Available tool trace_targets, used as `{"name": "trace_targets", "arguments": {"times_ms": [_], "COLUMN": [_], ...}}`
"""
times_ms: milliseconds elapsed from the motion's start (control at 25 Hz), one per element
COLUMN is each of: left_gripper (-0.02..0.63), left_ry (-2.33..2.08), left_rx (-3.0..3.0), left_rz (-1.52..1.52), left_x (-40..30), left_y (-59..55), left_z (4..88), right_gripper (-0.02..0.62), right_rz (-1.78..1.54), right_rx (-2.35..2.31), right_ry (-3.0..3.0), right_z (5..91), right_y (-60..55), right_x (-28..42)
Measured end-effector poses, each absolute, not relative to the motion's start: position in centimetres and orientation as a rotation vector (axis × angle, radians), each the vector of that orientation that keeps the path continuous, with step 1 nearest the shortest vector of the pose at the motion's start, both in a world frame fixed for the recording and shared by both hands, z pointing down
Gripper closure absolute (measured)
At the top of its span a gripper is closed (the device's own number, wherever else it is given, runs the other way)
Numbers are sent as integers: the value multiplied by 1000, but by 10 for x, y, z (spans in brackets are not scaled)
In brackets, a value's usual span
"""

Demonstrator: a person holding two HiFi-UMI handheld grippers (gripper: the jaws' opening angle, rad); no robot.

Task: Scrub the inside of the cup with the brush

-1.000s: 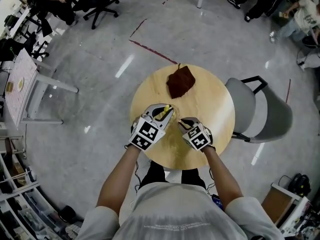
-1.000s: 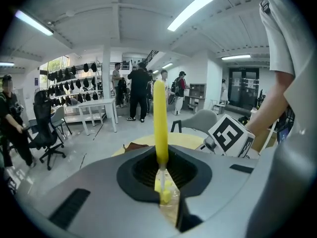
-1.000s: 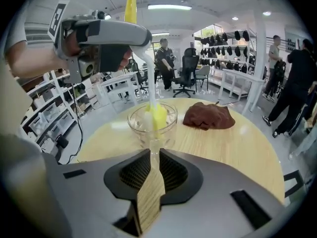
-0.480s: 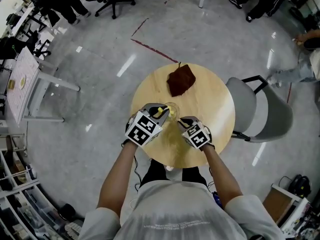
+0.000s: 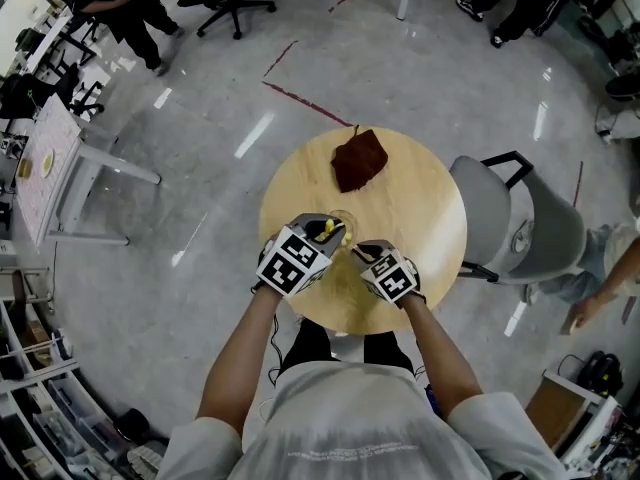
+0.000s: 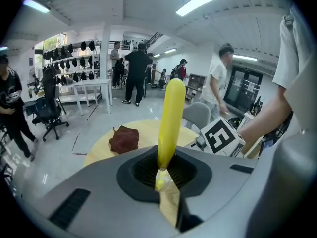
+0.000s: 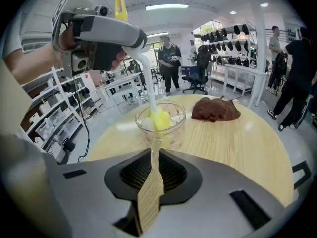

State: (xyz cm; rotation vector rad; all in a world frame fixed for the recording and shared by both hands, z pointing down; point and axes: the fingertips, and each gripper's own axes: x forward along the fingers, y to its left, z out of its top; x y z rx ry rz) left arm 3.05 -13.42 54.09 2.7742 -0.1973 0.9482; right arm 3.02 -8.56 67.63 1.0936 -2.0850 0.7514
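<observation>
The left hand-held gripper (image 5: 322, 230), clamped on the brush (image 6: 170, 118), has shifted and rolled slightly. The brush head sits inside the cup (image 7: 177, 114), mid-frame, whose near wall the right hand-held gripper (image 7: 154, 150) pinches. Scrubbing looks under way.

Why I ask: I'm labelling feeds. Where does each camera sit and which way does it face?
Head view: on the head, facing steeply down at the table; both forearms show.
Left gripper view: on the left gripper, along its fingers shut on the brush; right arm shows.
Right gripper view: on the right gripper, along its fingers toward the cup; left arm shows.
Shared: all three show the cloth.
</observation>
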Motion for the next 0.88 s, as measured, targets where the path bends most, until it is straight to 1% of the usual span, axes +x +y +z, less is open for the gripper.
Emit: {"name": "trace_targets", "arguments": {"times_ms": [480, 720, 880], "left_gripper": [560, 560, 560], "left_ry": [-422, -403, -321], "left_rx": [2832, 2909, 2886], "left_rz": [745, 834, 968], "left_x": [49, 36, 22], "left_y": [-136, -128, -116], "left_z": [539, 541, 549], "right_gripper": [522, 522, 522], "right_rz": [780, 774, 763], "right_rx": [1114, 1123, 1106], "right_ry": [-2082, -2071, -2077], "right_z": [679, 677, 675], "right_y": [-59, -55, -54], "right_x": [35, 34, 26]}}
